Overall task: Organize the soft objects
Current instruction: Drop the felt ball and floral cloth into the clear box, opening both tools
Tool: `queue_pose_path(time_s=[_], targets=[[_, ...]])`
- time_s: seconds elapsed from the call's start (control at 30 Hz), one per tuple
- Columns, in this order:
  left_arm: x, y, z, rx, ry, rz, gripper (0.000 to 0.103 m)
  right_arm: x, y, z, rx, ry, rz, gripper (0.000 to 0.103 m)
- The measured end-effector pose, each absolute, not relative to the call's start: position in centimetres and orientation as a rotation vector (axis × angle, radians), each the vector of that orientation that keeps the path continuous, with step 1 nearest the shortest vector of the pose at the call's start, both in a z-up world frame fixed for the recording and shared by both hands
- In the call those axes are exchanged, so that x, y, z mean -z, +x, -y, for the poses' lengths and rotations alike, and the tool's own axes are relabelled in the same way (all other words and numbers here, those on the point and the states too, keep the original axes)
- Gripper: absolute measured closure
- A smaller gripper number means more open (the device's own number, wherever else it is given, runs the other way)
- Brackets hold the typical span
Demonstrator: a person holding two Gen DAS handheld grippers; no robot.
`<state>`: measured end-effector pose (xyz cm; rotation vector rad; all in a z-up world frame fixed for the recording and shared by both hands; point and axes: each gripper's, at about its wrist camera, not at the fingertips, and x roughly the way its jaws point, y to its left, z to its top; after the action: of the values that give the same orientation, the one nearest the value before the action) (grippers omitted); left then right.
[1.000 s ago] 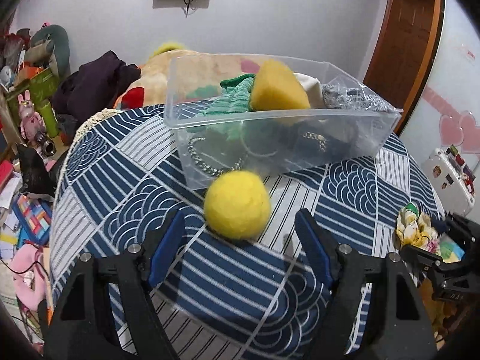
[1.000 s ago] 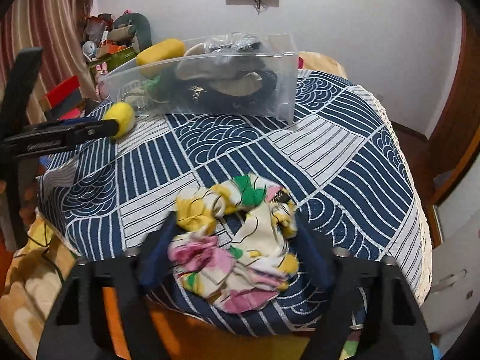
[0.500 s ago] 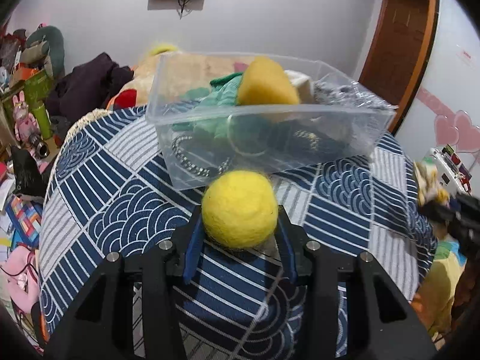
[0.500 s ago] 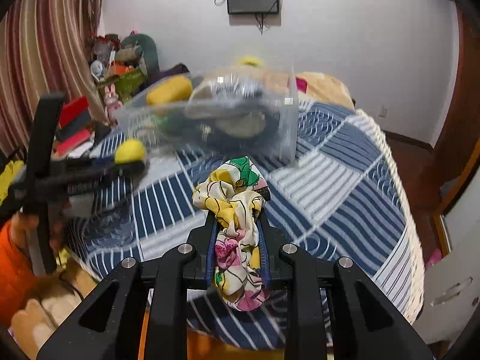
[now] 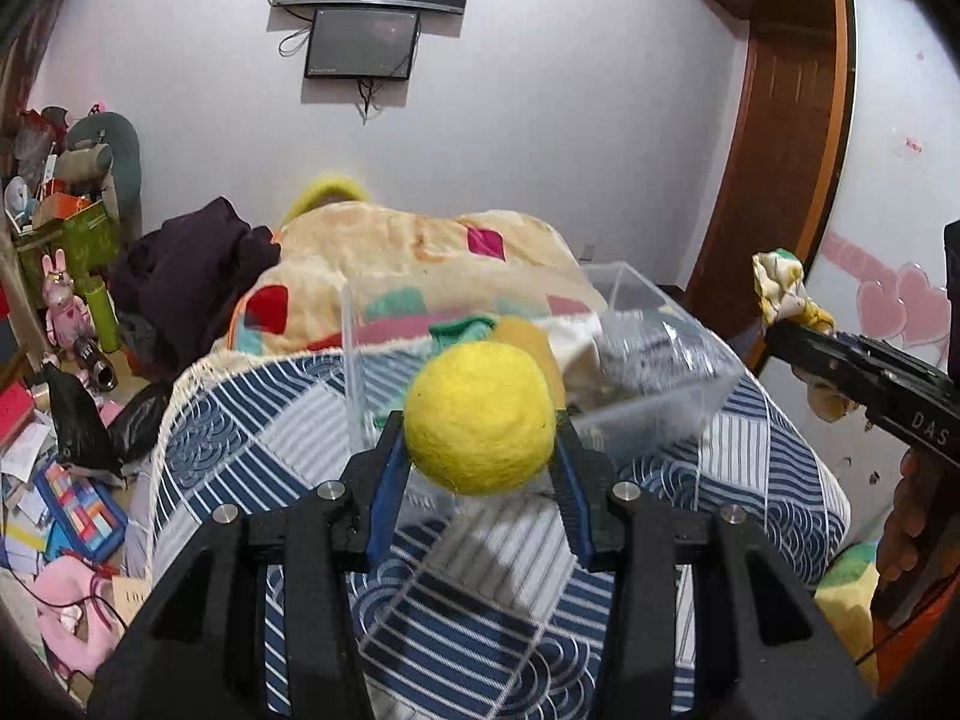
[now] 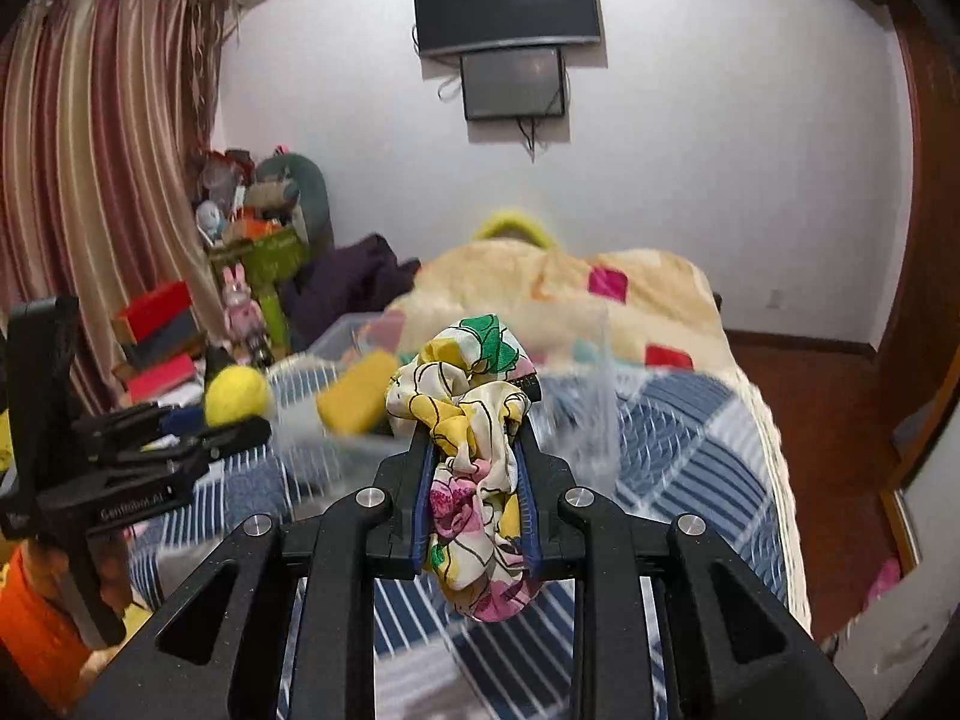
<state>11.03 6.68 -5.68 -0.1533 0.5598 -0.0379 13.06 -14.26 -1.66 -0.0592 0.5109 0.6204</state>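
From the left wrist camera, the left gripper (image 5: 480, 450) has its jaws clenched on the round yellow felt ball (image 5: 479, 417), which is lifted clear of the table with the blue-and-white patterned cloth (image 5: 252, 438). The ball is fuzzy, evenly round and barely squeezed. Just beyond it stands the clear plastic storage box (image 5: 660, 384), blurred, with a yellow sponge block (image 5: 528, 333) and a green fabric piece (image 5: 462, 327) showing inside. Only this view shows the right gripper (image 5: 798, 330) from the side: it reaches in from the right edge, raised to about the box's rim and just right of the box, with the floral fabric scrunchie (image 5: 780, 288) bunched at its tip. The hand (image 5: 900, 528) below it is partly visible.

From the right wrist camera, the right gripper (image 6: 474, 450) has its jaws closed tight on the floral fabric scrunchie (image 6: 474, 450), a crumpled white, yellow, pink and green loop that bulges above the fingertips and hangs below them, off the table (image 6: 690, 420). This view shows the left gripper (image 6: 198, 420) side-on at the left, held level with the ball (image 6: 236, 396) at its tip, near the box's (image 6: 348, 336) left end. The sponge block (image 6: 354, 399) lies inside the box, which is smeared by motion blur.
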Motion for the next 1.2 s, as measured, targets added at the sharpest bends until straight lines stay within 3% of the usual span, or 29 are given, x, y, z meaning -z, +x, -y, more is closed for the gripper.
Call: queue_pose_path(time_s=[0.23, 0.73, 0.87, 0.93, 1.2], targets=[[5.7, 14.0, -7.9, 0.019, -0.146, -0.591, 0.058, 1.2, 16.1, 11.4, -0.656, -0.04, -0.53, 0.082], [8.3, 16.3, -8.8, 0.025, -0.174, -0.667, 0.056, 5.8, 19.0, 6.6, -0.68, -0.123, -0.69, 0.079], [8.3, 16.2, -8.4, 0.056, -0.185, -0.678, 0.046, 5.7, 18.6, 6.8, -0.67, -0.15, -0.684, 0.049], [8.1, 16.0, -8.1, 0.052, -0.173, -0.668, 0.041, 5.5, 18.3, 6.8, -0.664, -0.168, -0.671, 0.046], [6.7, 14.5, -8.0, 0.034, -0.173, -0.626, 0.041, 3.9, 17.8, 7.8, -0.665, -0.159, -0.62, 0.04]])
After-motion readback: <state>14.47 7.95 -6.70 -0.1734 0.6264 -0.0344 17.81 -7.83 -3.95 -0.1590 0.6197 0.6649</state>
